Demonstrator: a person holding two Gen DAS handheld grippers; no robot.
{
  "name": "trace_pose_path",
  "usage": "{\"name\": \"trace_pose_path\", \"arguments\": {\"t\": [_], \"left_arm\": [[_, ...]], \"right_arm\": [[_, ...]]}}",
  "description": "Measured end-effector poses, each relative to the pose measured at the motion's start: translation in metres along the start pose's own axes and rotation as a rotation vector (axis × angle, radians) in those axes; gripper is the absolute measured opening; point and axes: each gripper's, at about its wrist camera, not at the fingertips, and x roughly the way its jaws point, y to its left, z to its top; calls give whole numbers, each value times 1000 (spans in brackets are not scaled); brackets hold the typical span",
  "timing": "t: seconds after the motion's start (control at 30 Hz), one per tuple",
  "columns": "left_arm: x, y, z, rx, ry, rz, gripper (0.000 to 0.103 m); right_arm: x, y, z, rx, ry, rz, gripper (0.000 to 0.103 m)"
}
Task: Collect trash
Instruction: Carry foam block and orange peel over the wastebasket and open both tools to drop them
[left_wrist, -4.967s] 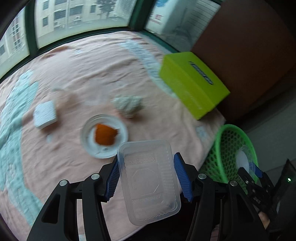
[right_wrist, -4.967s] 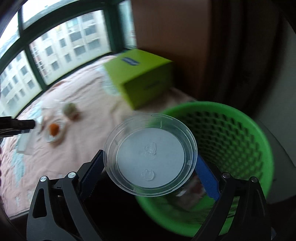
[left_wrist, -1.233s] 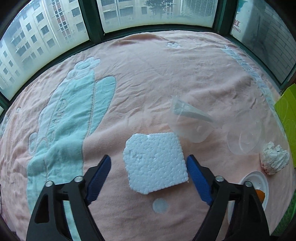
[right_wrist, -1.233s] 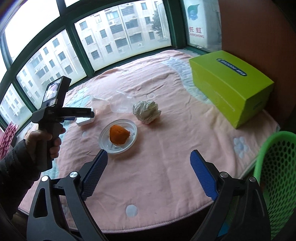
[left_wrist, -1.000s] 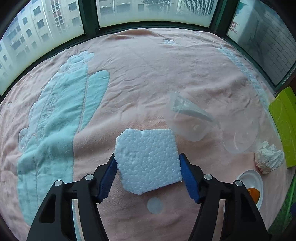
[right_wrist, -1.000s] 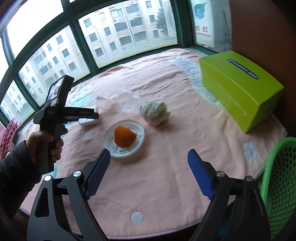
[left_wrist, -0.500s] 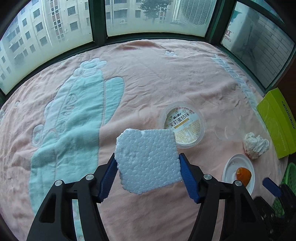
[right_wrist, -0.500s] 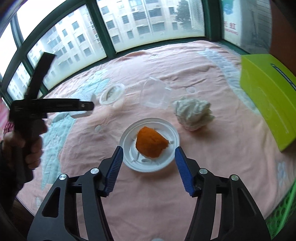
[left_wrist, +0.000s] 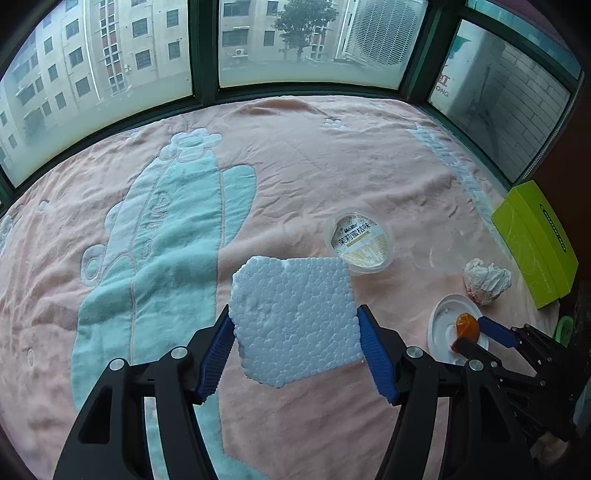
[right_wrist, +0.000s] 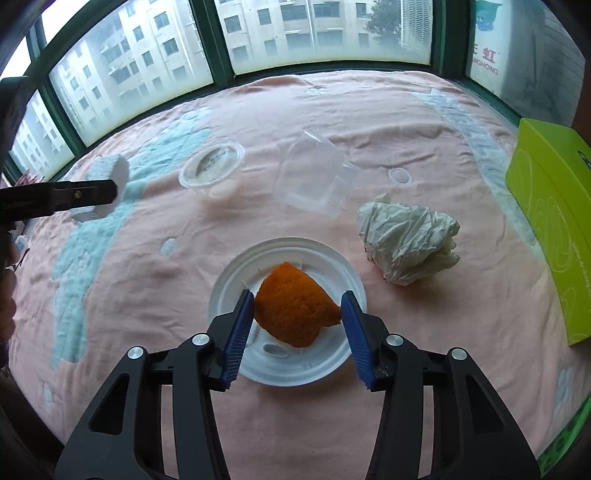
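Up off the pink blanket (left_wrist: 295, 166) comes the foam square (left_wrist: 293, 321), squeezed tight in the left gripper (left_wrist: 295, 343), while the right gripper (right_wrist: 297, 325) has just been closing around the orange peel (right_wrist: 295, 308) on the white lid (right_wrist: 332, 365), so both go to the bin next.

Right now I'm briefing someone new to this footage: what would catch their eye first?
Most striking is the orange peel on a white plastic lid, framed by the right claw, whose jaws have just been closing around it. Next comes the white foam block clamped in the left claw, held above the pink blanket. A crumpled paper wad lies right of the lid.
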Motion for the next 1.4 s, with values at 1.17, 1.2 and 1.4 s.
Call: {"name": "trace_pose_path", "arguments": {"t": [1.17,1.2,1.4], "left_arm": [[-64,-146,-39,219,-51,-196,63],[-65,-156,-41,233,-48,-207,63],[-69,-209,-52,304,-38,-260,63]], "right_arm": [[-165,-62,-86,251,-221,-121,33],[-169,-66,-90,259,-223,-132,33],[-197,-96,-119,324,-235,-208,33]]}}
